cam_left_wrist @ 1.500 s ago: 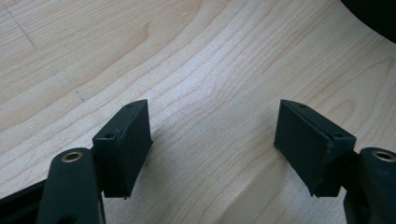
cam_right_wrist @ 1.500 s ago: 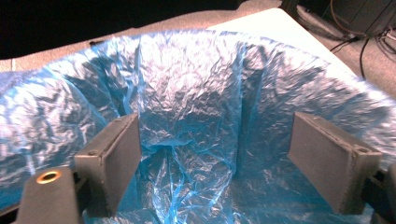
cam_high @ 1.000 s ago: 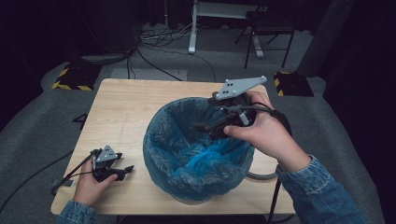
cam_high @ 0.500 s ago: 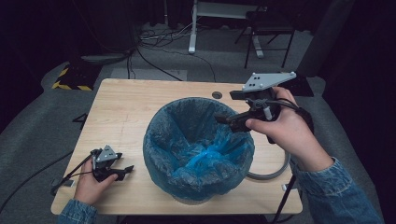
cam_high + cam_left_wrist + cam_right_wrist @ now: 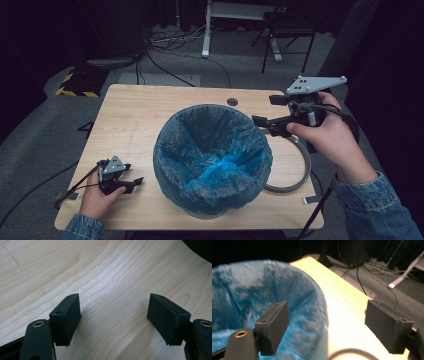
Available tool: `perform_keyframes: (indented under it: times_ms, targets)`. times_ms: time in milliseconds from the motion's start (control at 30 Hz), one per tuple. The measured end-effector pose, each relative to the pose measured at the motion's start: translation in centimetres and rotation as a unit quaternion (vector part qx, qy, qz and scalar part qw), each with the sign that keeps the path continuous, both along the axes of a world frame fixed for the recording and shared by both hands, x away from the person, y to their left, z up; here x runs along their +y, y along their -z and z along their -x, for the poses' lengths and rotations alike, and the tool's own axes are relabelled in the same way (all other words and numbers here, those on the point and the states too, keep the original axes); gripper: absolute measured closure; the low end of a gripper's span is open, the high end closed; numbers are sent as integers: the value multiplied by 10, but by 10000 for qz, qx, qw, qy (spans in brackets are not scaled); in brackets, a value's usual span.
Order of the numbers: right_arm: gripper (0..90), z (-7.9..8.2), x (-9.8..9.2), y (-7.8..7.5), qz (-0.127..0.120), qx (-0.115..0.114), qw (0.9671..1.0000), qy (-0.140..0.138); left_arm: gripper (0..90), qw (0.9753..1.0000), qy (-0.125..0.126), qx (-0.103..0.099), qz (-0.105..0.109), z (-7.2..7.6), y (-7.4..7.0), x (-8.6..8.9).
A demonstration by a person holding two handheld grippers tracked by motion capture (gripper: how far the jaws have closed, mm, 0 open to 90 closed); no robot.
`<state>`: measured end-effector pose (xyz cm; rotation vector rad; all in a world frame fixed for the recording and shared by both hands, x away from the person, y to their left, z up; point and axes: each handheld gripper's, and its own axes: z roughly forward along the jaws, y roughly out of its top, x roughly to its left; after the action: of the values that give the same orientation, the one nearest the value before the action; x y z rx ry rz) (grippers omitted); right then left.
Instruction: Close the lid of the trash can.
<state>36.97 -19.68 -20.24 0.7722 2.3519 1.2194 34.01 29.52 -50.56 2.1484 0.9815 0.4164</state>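
two tools, both with jaws spread, nothing between them. left tool (image 5: 131, 183) low over table (image 5: 135, 125) near front left corner, held in left hand (image 5: 97, 197). right tool (image 5: 262, 122) raised near right edge, held in right hand (image 5: 327, 140), jaws pointing toward bin (image 5: 212, 160). bin lined with blue bag, mid-table toward front edge. grey ring (image 5: 295, 172) flat on table, beside bin on right.
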Motion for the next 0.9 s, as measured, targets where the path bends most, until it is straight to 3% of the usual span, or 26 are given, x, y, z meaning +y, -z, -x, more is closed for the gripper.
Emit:
perform_keyframes:
  times_ms: [467, 900]
  targets:
    - [260, -23, -54, 23, -3, 127, 9979, 630, 264, 10000, 14, -6, 11, -1, 0, 0]
    - [332, -46, -105, 58, 19, 422, 9918, 1205, 264, 10000, 14, 6, -10, -2, 0, 0]
